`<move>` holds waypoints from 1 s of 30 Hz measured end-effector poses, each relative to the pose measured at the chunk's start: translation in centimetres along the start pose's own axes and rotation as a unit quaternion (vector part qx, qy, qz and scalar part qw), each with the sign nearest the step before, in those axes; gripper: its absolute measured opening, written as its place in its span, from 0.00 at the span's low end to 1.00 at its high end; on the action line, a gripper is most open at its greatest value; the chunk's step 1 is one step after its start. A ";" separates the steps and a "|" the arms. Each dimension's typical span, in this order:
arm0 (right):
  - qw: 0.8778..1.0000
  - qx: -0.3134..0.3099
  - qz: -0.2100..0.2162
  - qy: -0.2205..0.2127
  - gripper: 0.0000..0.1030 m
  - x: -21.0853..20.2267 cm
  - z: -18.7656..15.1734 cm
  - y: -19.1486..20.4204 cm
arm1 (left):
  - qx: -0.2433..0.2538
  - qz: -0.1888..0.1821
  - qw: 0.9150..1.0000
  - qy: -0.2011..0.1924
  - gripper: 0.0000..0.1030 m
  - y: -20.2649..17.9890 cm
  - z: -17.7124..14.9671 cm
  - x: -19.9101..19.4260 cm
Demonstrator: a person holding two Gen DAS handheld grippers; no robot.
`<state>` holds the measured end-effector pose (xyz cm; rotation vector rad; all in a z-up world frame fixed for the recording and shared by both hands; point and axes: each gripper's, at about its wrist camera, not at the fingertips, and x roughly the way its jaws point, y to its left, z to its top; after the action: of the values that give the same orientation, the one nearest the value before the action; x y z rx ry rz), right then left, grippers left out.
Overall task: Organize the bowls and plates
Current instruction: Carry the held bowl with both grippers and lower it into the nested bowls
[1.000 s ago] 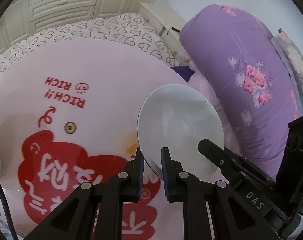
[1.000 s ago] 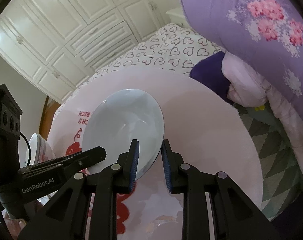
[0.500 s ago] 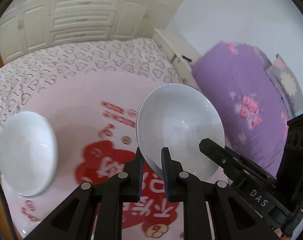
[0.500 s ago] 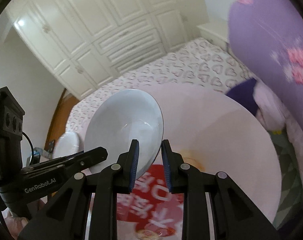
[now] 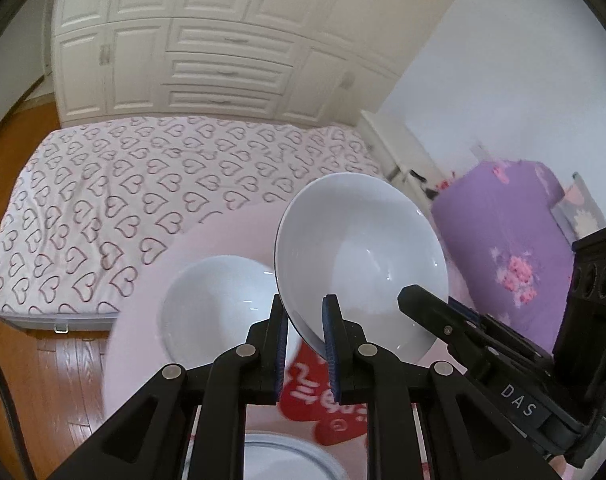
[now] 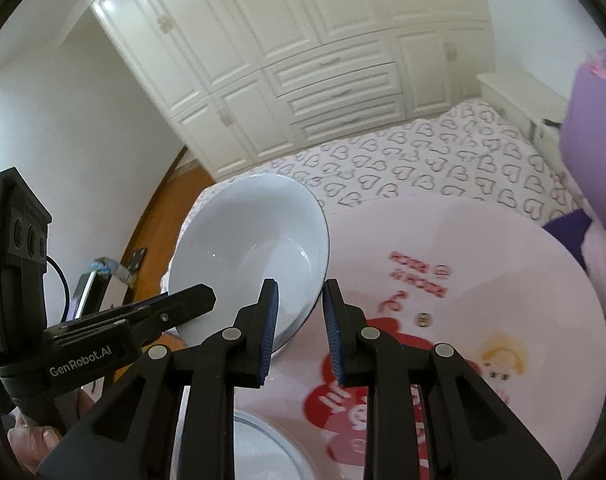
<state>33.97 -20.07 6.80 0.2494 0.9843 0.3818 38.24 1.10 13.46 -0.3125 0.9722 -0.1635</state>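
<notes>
A white bowl hangs tilted in the air above the round pink table. My left gripper is shut on its near rim. From the other side my right gripper is shut on the opposite rim of the same bowl. Each gripper shows in the other's view: the right one at the bowl's right edge, the left one at its left edge. A second white bowl stands on the table below and left of the held one. A white plate lies under my fingers at the bottom edge.
Behind the pink table, with its red print, is a bed with a heart-pattern sheet and a white wardrobe. A purple quilt lies to the right, wooden floor to the left. A hand holds the left gripper.
Both grippers have risen and swung across the table with the bowl between them. The second bowl has come in under the held one, and the plate has appeared at the bottom.
</notes>
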 end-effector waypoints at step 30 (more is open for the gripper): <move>0.994 -0.026 -0.007 0.105 0.24 7.9 -2.6 3.2 | -0.025 0.051 0.997 0.054 0.14 1.7 0.4 4.7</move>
<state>34.99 -13.78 0.62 0.1577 1.1802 0.4268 41.15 1.52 9.44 -0.3009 1.0980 -0.0635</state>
